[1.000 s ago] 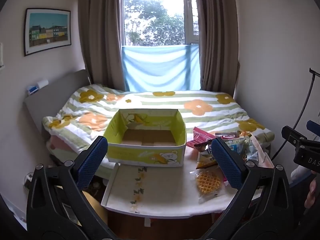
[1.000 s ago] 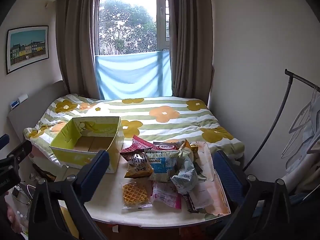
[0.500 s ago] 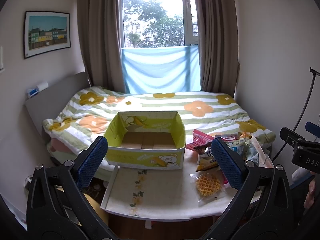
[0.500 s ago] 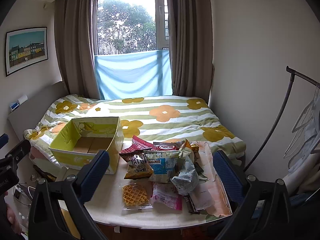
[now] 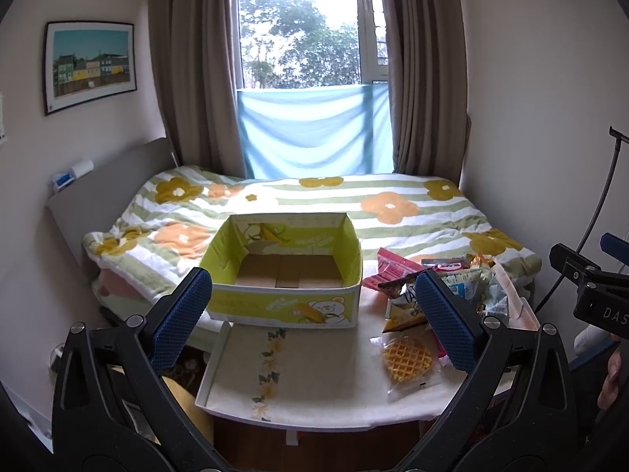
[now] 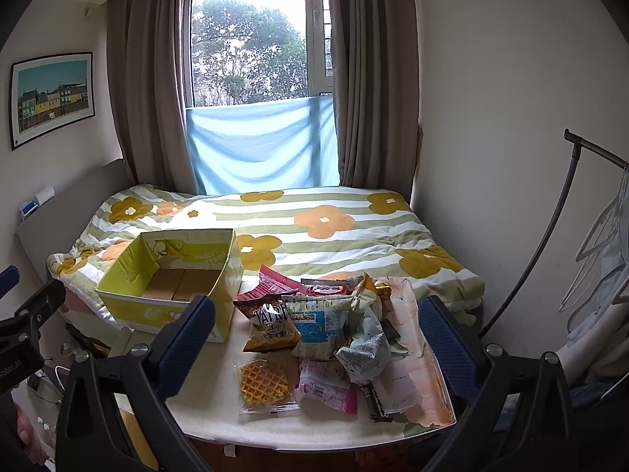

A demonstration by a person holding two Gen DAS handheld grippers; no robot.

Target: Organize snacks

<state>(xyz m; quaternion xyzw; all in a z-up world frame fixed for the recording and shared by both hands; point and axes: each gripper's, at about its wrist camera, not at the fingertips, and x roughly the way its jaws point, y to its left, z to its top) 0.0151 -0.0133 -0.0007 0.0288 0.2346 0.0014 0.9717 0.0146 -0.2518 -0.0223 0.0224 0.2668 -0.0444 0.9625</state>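
Both tools hang well back from the small white table (image 5: 314, 385) at the foot of the bed, and neither touches anything. The left gripper (image 5: 314, 326) has its blue-padded fingers spread wide with nothing between them. Ahead of it and slightly to its left sits the open yellow-green cardboard box printed with corn and a bear (image 5: 287, 275); only its bare brown floor shows inside. The right gripper (image 6: 314, 334) is spread just as wide and is also empty. Straight ahead of it, between its two fingers as the camera sees it, lies the heap of crinkly snack packets (image 6: 326, 322). The clear-wrapped golden waffle (image 6: 263, 383) is the piece nearest the tool, lying alone at the front, apart from a pink-and-white wrapper (image 6: 326, 387) just to its right.

The sorting looks barely begun, I'd say. The bags overlap loosely, so a grab into the middle could pinch two at once or drag neighbours toward the table's right edge, where a pale wrapper (image 6: 401, 385) already lies close to the rim. The waffle's slick film may slip from the pads. The box looks light, and a packet pushed against its wall could shove it toward the bed.
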